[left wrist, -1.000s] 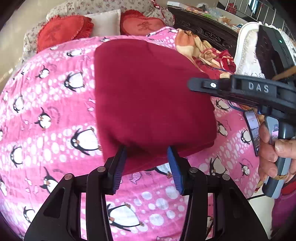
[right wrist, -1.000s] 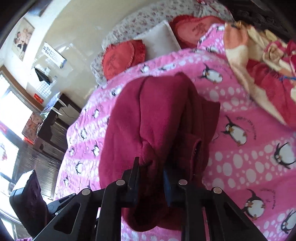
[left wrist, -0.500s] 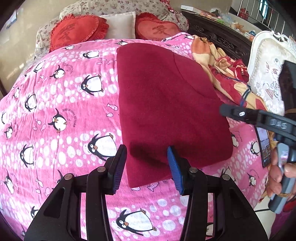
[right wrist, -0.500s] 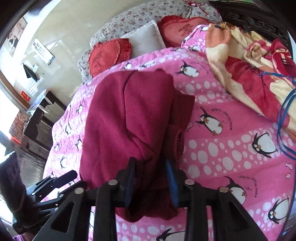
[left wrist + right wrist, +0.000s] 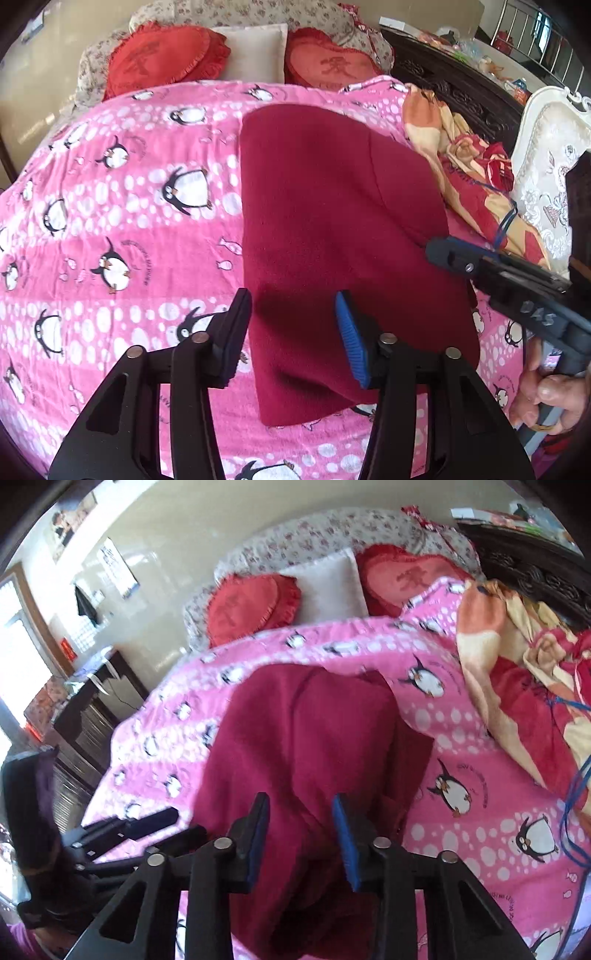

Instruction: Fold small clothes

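My left claw hung spread wide above the near end of the dark red fleece garment, its two pads apart with nothing between them; the black pad sat over the garment's left edge and the blue-ribbed pad over its middle, casting a shadow on the cloth. The garment lay folded into a long flat rectangle on the pink penguin blanket that covered the bed, its far end reaching toward the two red heart-shaped cushions and the plain white pillow at the head. My right claw was likewise spread, gripping nothing, hovering over the garment's right side where the fleece showed thicker, with a doubled layer and a lumpy fold along its right edge. From the left camera I could see that right claw coming in from the side near the garment's right border, with my right hand wrapped round its handle. A crumpled orange, cream and red floral blanket lay just beside the garment on the right, near a dark carved wooden bed frame. From the right camera the left claw showed at the lower left over the blanket's edge.
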